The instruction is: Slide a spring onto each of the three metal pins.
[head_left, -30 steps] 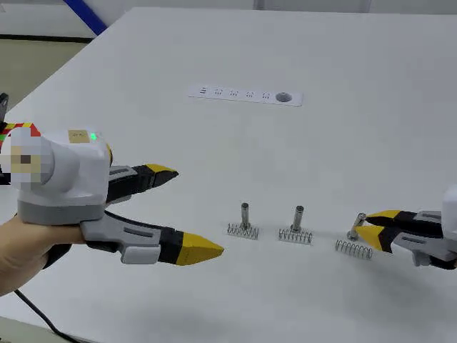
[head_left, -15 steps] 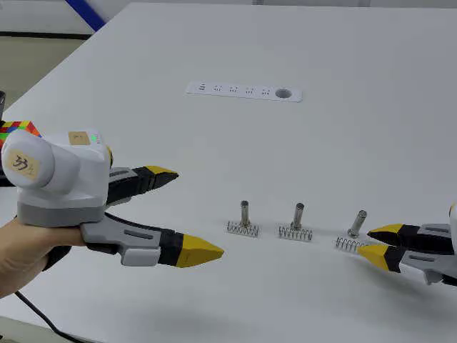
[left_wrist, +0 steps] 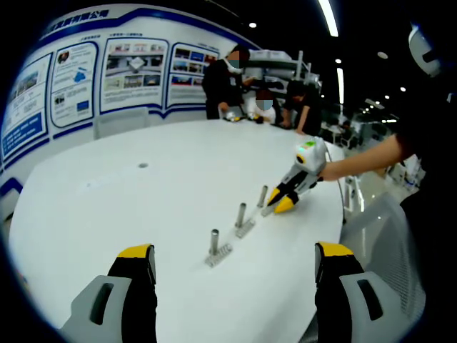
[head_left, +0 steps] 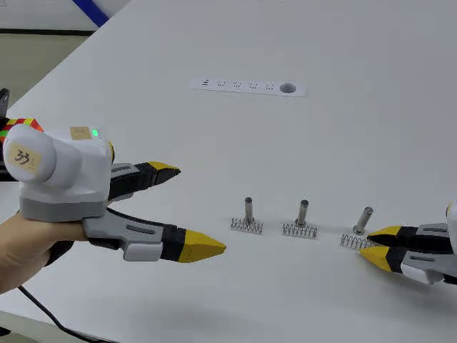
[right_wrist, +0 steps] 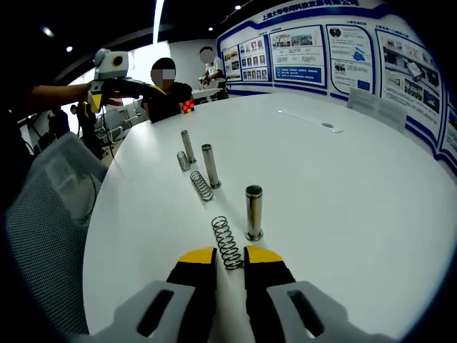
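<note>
Three upright metal pins stand in a row on the white table: left pin (head_left: 248, 209), middle pin (head_left: 303, 212), right pin (head_left: 364, 218). A spring lies flat in front of each: left spring (head_left: 246, 226), middle spring (head_left: 299, 230), right spring (head_left: 351, 241). My right gripper (head_left: 373, 244) rests low on the table, its yellow tips closed on the near end of the right spring (right_wrist: 227, 243), beside the right pin (right_wrist: 253, 211). My left gripper (head_left: 187, 209) hovers wide open left of the row, holding nothing; its view looks along the pins (left_wrist: 240, 214).
A flush white power strip (head_left: 248, 86) is set into the table behind the pins. A multicoloured cube (head_left: 14, 128) sits at the far left edge. People stand at the table's far end (left_wrist: 228, 78). Bare table surrounds the pin row.
My right gripper dropped from beside the right pin's top down to the table, at the right spring's end. The left gripper has stayed open in place.
</note>
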A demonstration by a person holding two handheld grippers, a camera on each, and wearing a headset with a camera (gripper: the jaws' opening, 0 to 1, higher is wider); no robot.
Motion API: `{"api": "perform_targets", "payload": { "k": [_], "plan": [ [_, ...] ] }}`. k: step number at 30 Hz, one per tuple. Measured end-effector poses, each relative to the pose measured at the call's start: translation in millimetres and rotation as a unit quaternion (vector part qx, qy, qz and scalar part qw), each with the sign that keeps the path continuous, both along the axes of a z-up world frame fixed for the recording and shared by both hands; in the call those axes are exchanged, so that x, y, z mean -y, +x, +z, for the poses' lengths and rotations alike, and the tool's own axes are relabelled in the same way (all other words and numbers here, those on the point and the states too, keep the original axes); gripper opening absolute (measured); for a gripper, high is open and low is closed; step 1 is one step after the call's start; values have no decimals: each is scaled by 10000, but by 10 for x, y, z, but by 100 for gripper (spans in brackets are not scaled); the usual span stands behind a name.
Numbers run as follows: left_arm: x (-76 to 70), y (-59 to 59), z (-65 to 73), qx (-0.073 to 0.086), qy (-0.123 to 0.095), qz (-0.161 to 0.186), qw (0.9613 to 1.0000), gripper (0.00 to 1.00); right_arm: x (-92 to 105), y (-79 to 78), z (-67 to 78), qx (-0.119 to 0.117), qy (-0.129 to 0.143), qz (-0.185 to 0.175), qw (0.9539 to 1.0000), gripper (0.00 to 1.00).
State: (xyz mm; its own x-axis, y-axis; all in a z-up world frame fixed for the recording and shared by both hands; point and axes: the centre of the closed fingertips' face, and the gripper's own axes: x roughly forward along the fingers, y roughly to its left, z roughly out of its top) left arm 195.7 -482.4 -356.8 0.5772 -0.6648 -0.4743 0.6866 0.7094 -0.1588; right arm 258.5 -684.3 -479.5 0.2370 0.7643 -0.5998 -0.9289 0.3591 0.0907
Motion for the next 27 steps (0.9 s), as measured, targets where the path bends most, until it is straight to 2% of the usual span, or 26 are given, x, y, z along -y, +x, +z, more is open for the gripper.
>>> {"api": "perform_targets", "payload": {
  "k": [1, 6, 10, 17, 21, 27],
  "plan": [
    [1, 1, -2, -1, 9, -3, 10000, 94, -3, 8, -1, 49, 4, 18, 10000, 15],
    [22, 13, 1, 0, 1, -18, 10000, 94, -24, -20, -16, -13, 67, 105, 9999, 12],
    [45, 17, -1, 1, 5, -46, 10000, 94, -14, -22, -16, 60, 29, 121, 9999, 12],
    [60, 6, 21, 37, -4, -66, 10000, 94, -11, -24, -13, 221, -164, 204, 9994, 11],
    [54, -14, 31, 56, 0, -70, 10000, 94, -17, -10, 114, 200, -14, 89, 9998, 11],
    [101, -37, 67, 110, -60, -122, 9998, 93, -73, -134, 350, 267, 31, 411, 9988, 11]
  ]
}}
